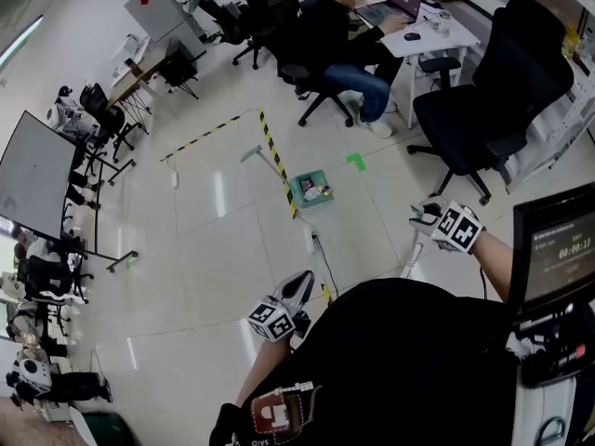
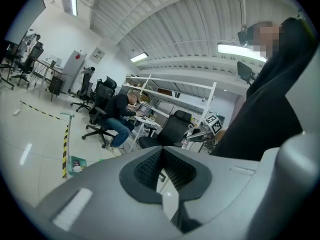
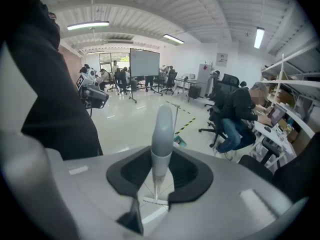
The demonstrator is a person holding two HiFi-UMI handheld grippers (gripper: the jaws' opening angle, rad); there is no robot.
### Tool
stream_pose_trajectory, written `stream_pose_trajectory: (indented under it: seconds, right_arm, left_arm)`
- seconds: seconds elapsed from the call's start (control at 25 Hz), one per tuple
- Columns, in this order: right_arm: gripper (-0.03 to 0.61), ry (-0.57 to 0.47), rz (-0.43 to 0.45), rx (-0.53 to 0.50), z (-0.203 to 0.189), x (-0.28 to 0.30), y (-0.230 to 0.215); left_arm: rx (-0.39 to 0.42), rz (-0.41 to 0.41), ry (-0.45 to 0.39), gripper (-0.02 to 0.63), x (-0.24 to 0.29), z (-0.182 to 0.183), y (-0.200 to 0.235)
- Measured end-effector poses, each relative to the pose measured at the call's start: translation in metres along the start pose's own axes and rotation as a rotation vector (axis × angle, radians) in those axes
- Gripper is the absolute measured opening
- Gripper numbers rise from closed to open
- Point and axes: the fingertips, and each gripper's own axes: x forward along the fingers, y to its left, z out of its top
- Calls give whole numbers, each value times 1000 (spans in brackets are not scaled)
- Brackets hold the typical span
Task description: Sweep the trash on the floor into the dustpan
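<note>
Green dustpan [image 1: 311, 190] on the floor, right beside the yellow-black tape line [image 1: 275, 156]. Wide bare floor left of the dustpan, office chairs [image 1: 483, 100] crowding its right. Bits of trash inside, too small to tell. Well back from the dustpan, right gripper [image 3: 161, 171] clamped on the grey broom [image 3: 162, 124] handle. Left gripper [image 2: 162, 159] pressed together, holding nothing. Broom's lower end hidden behind the person's black clothes [image 1: 409, 360]
</note>
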Motion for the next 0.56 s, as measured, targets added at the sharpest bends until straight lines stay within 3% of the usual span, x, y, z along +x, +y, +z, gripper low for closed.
stream_pose_trajectory:
  seconds: [0.28,0.56]
  right_arm:
    - [98,33,-51,36,-5,8,17]
    - [98,13,-48,16,13,7,27]
  left_arm:
    - [6,7,1,-3,-35,1,34]
    - [7,-19,-9,-3,-32,6,28]
